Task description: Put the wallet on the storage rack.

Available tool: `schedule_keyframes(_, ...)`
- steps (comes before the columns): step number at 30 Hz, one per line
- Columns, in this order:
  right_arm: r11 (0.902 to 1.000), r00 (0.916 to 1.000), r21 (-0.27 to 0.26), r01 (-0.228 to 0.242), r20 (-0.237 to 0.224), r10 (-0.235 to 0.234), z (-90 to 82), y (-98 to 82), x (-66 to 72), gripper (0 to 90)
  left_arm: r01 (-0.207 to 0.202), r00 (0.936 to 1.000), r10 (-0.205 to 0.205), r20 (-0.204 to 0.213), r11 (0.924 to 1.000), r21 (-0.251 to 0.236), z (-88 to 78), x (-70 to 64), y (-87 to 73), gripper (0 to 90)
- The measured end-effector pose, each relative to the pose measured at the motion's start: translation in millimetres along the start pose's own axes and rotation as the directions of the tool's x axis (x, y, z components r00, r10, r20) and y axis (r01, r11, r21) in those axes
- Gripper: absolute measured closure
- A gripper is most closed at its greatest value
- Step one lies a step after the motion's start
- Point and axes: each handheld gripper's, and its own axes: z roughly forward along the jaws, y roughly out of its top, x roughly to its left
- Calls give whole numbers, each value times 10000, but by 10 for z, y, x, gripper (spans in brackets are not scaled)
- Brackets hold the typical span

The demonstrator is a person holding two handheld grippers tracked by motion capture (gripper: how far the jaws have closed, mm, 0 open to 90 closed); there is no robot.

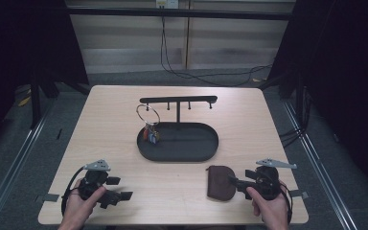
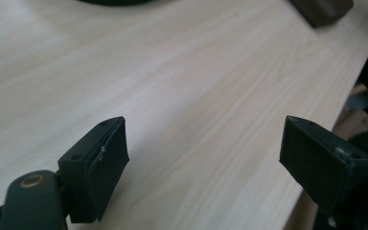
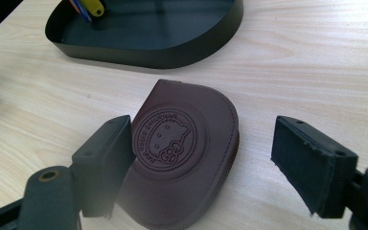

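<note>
Both tools gape over the pale wooden table [image 1: 124, 103]: left gripper [image 2: 203, 153] empty, right gripper [image 3: 201, 163] astride the brown pouch [image 3: 187, 153], black tray [image 3: 158, 50] beyond; dark room around.

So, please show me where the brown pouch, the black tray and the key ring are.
brown pouch [image 3: 187, 158]: right gripper view, embossed flap.
black tray [image 1: 206, 154]: high view, front rim.
key ring [image 1: 147, 115]: high view, metal loop.

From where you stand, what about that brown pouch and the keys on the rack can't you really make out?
- Pouch, right gripper view: its near-left edge sits behind the black jaw; the stamped ring lettering is too small to read.
- Pouch, left gripper view: cut off by the top edge and blurred.
- Keys, high view: too small to count; in the right gripper view the top edge cuts them off.
- Tray: whether the keys touch it is unclear.
</note>
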Motion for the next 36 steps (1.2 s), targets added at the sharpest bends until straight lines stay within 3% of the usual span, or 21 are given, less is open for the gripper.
schedule_keyframes(2,9994,10000,350,-76,31,75,7,32,17,237,134,9998,-138,-166,9995,-285,0,27,-34,170)
schedule_keyframes(5,9967,9999,798,-166,25,165,22,75,32,236,77,9997,-79,-226,9999,-94,25,46,-63,176)
schedule_keyframes(9,9911,9998,1330,-115,178,92,33,184,75,225,14,9995,-24,-299,9994,-360,6,42,-72,176)
schedule_keyframes(13,9775,9998,2108,68,167,-106,84,278,139,190,30,9996,-42,-280,9990,-437,-7,38,-79,177)
schedule_keyframes(16,9560,10000,2932,-23,-2,24,175,324,179,180,-60,9999,54,-160,9992,-398,-9,16,-83,176)
schedule_keyframes(19,9404,9989,3395,-210,456,59,257,367,209,182,-111,9999,106,-103,9989,-447,-27,1,-92,176)
schedule_keyframes(20,9241,9980,3806,-342,615,116,308,397,215,182,-140,9999,139,-37,9989,-458,-32,2,-95,176)
schedule_keyframes(21,9241,9980,3806,-342,615,116,308,397,215,182,-125,9999,126,6,9988,-467,-39,-3,-98,176)
schedule_keyframes(22,9012,9970,4300,-534,729,243,358,419,218,181,-200,9998,203,56,9985,-519,-53,-11,-103,176)
schedule_keyframes(23,9012,9970,4300,-534,729,243,358,419,218,181,-200,9998,203,56,9985,-519,-53,-11,-103,176)
schedule_keyframes(26,8827,9944,4624,-839,955,445,422,444,225,204,-307,9995,311,76,9982,-523,-66,-26,-103,176)
schedule_keyframes(28,8766,9937,4707,-1000,929,635,462,470,226,226,-408,9992,408,-27,9978,-518,-63,-28,-98,176)
schedule_keyframes(29,8607,9913,4983,-1043,1222,493,519,495,234,193,-402,9992,401,-46,9980,-490,-59,-27,-95,176)
schedule_keyframes(30,8607,9913,4983,-1043,1222,493,519,495,234,193,-377,9993,377,-9,9983,-437,-55,-23,-94,176)
schedule_keyframes(32,8419,9892,5280,-1112,1405,425,576,511,229,211,-415,9991,411,-104,9983,-408,-50,-23,-98,176)
schedule_keyframes(34,8360,9861,5363,-1163,1627,328,618,517,221,211,-409,9991,407,-75,9983,-411,-51,-26,-100,176)
schedule_keyframes(35,8264,9857,5508,-1166,1663,282,652,509,222,211,-417,9991,414,-72,9983,-410,-52,-26,-101,176)
schedule_keyframes(36,8264,9857,5508,-1166,1663,282,652,509,222,211,-423,9991,421,-45,9983,-394,-54,-25,-100,176)
